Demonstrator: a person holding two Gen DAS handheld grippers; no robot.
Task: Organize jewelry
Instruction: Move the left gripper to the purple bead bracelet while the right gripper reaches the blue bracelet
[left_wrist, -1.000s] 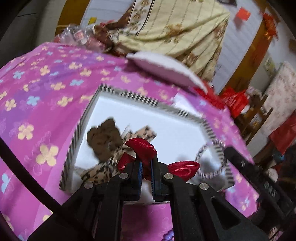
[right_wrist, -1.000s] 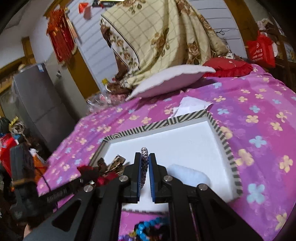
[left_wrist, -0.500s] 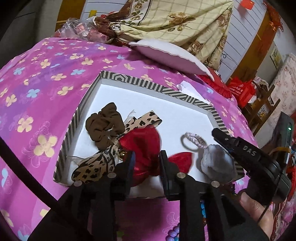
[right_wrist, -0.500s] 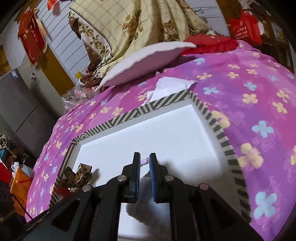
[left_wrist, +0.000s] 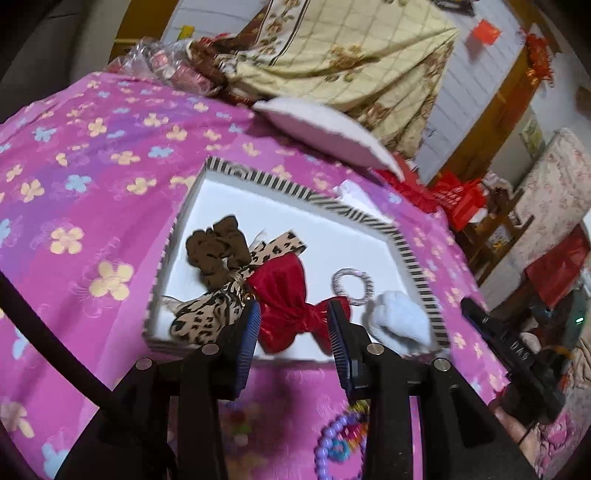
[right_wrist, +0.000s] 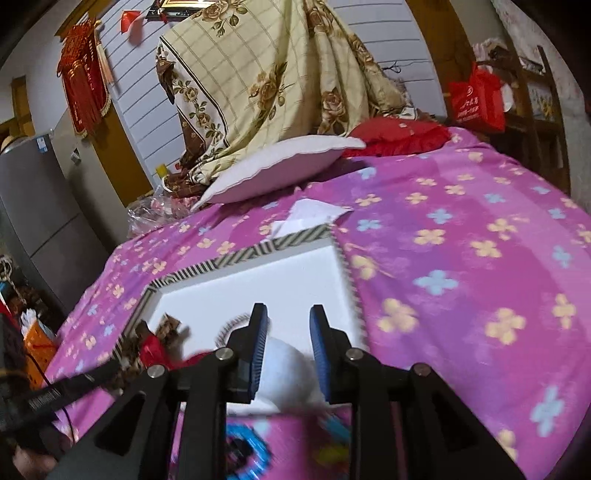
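The tray (left_wrist: 417, 264) is the landmark here; it is a flat white box with a striped rim, and it lies on the bed (left_wrist: 92, 192) so the hair things have one home.

Inside the tray, at its near left corner, sit the brown scrunchie (left_wrist: 218, 251) and the spotted bow (left_wrist: 207, 314), touching each other; the red bow (left_wrist: 288, 295) lies just beside them, nearer the tray's middle; the ring band (left_wrist: 352, 282) lies flat a little to the right of the red bow; the white puff (left_wrist: 399, 325) rests at the tray's near right corner. They look grouped close to the near edge, likely because that is the side the arms reach from.

The left gripper (left_wrist: 293, 325) hangs over the tray's near edge with its jaws wide apart and nothing in them; the red bow shows in the gap but is not pinched. The right gripper (right_wrist: 286, 343) is also over the near edge, jaws wide apart and empty; the white puff sits under the gap, not squeezed.

Outside the tray, just in front of its near edge, beads (left_wrist: 332, 446) lie on the bed; they are blurry. I think these are the next things to pick up, and open jaws are ready for that.
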